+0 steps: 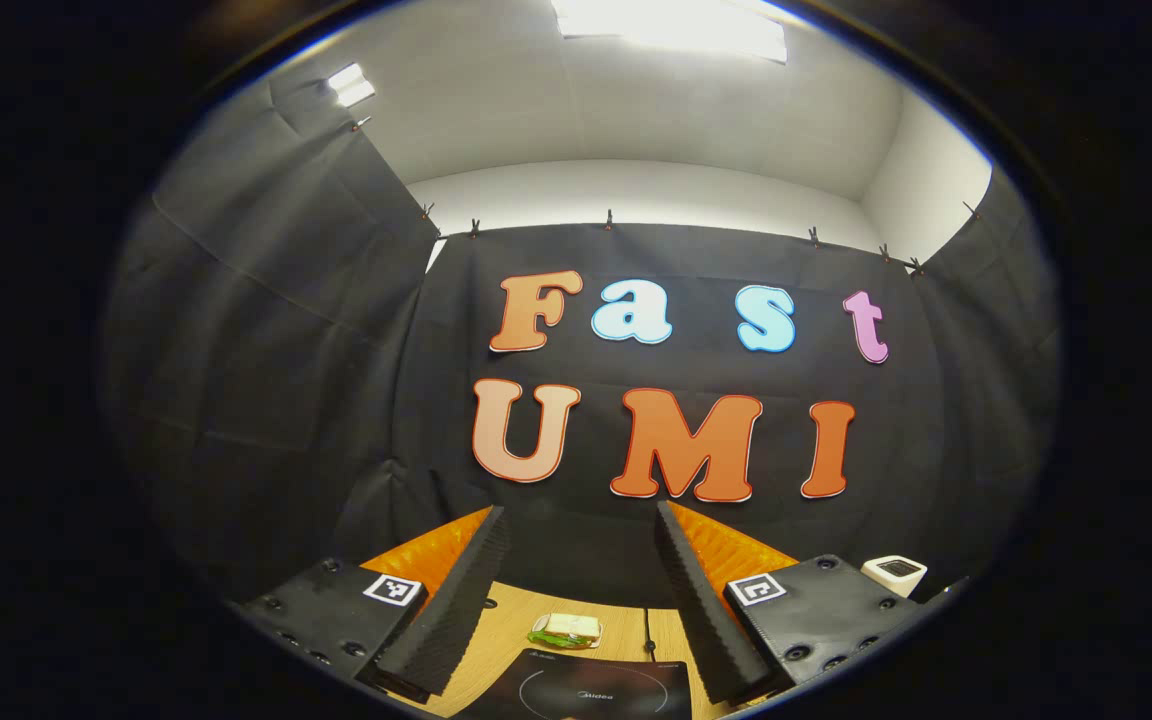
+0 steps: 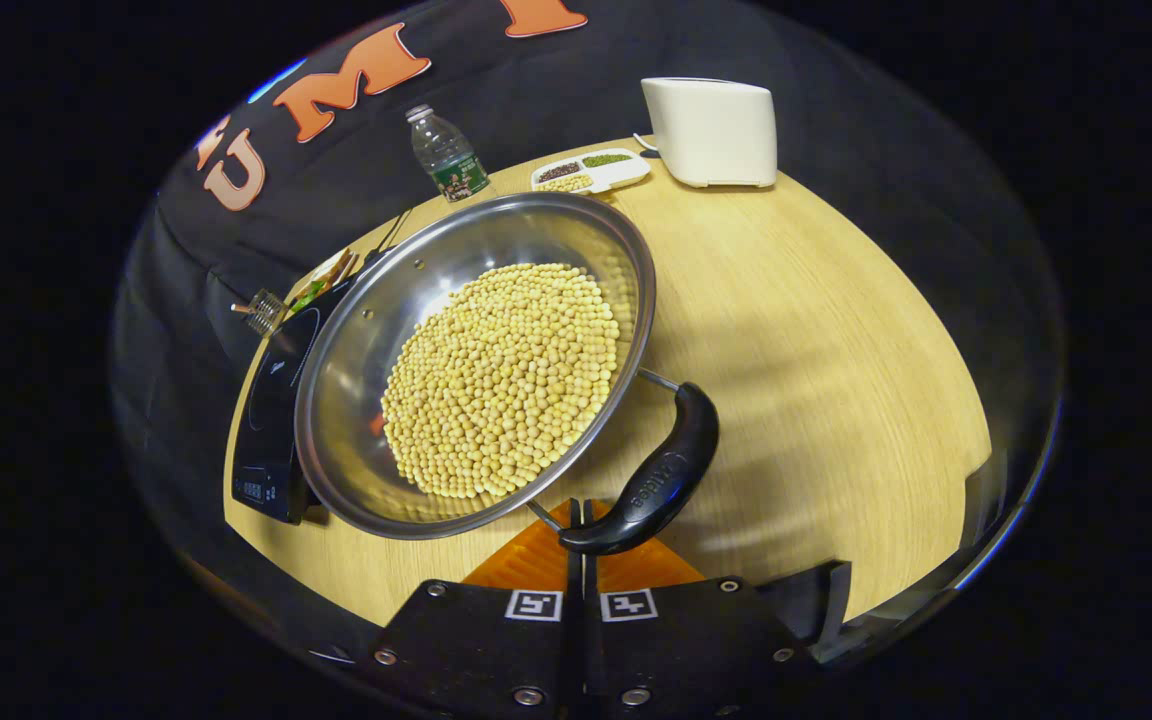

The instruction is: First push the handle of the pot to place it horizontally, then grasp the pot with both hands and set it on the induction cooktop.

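With the right gripper, jaws clenched together, just behind the black handle of the bean-filled steel pot on the wooden bench, nudge that handle gently sideways, while the left gripper, jaws released, hovers above the black induction cooktop.

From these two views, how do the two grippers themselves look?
Each gripper has a dark, flat body block with round screws and small square black-and-white tags. The left gripper carries two long, wedge-shaped fingers with ribbed inner faces and orange ridged backing. The right gripper shows the same orange ridged part.
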Available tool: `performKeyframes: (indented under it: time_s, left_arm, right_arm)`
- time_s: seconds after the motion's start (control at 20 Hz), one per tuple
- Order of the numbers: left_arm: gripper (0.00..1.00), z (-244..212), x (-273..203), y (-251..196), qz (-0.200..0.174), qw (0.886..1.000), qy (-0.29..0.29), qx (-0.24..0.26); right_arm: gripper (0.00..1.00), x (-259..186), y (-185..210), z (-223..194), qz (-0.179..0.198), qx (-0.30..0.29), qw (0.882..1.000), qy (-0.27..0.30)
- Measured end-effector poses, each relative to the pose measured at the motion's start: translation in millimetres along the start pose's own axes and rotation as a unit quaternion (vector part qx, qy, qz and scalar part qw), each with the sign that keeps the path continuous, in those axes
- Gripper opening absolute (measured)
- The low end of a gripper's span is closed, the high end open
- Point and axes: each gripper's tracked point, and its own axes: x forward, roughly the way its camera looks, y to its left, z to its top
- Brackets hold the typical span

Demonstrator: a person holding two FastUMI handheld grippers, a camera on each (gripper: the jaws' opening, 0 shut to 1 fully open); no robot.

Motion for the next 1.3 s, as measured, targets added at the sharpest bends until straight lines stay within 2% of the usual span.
performKeyframes:
  time_s: [0.65,0.85,1.3]
  left_arm:
    - [0.97,-20,5,8,0.0,1.0,0.021,0.012]
    - [0.94,-26,8,-4,-0.021,0.999,0.028,0.004]
    - [0.94,-31,13,-19,-0.034,0.999,0.038,0.016]
  right_arm:
    - [0.0,10,-38,54,-0.042,0.022,0.999,-0.025]
    - [0.0,16,-46,70,-0.061,0.008,0.998,-0.02]
    - [0.0,34,-55,107,-0.074,0.008,0.997,-0.019]
